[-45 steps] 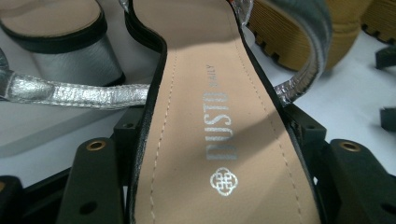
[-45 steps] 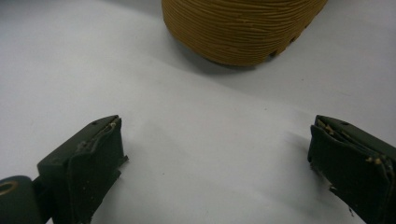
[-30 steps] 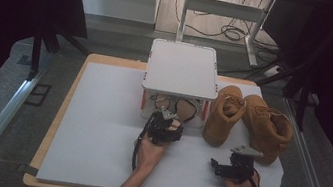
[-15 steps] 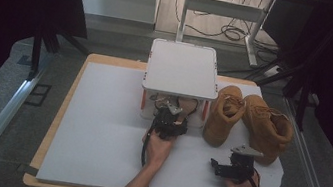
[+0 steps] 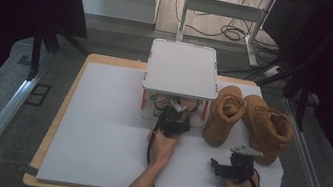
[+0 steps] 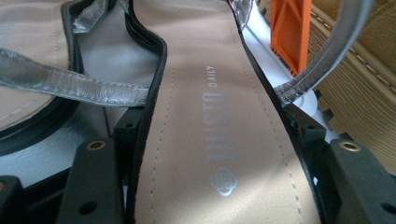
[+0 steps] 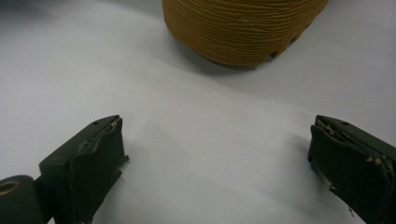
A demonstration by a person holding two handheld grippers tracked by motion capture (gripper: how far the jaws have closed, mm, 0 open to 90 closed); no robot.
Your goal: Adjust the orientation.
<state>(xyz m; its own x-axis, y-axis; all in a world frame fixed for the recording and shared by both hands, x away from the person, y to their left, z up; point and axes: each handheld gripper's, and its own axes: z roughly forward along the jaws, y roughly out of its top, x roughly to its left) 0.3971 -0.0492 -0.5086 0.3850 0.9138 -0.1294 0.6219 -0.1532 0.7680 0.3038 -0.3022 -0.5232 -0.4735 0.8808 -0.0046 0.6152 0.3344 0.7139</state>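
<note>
High view: the left tongs (image 5: pixel 173 120) reach under the low white rack (image 5: pixel 182 68) at the back of the desk (image 5: pixel 97 133), where a sandal (image 5: pixel 168 105) lies on the lower level. A pair of tan boots (image 5: pixel 246 119) stands just right of the rack. The right tongs (image 5: pixel 236 165) rest near the front edge, close to the nearer boot, holding nothing.

Left gripper view: the sandal (image 6: pixel 219 107), tan insole up with silver straps (image 6: pixel 70 86), lies between the two black jaws. The jaws sit close against its dark edges on both sides, about half open; whether the pads press it firmly I cannot tell for sure, but it looks gripped. An orange rack post (image 6: pixel 289 32) stands beyond.

Right gripper view: the right tongs (image 7: pixel 217 158) stand wide open over bare white board, with a boot sole (image 7: pixel 243 28) ahead, well apart.

Judging by this, the sandal is reached and seemingly caught but still lies in the rack; pulling it out and setting it down remain.
</note>
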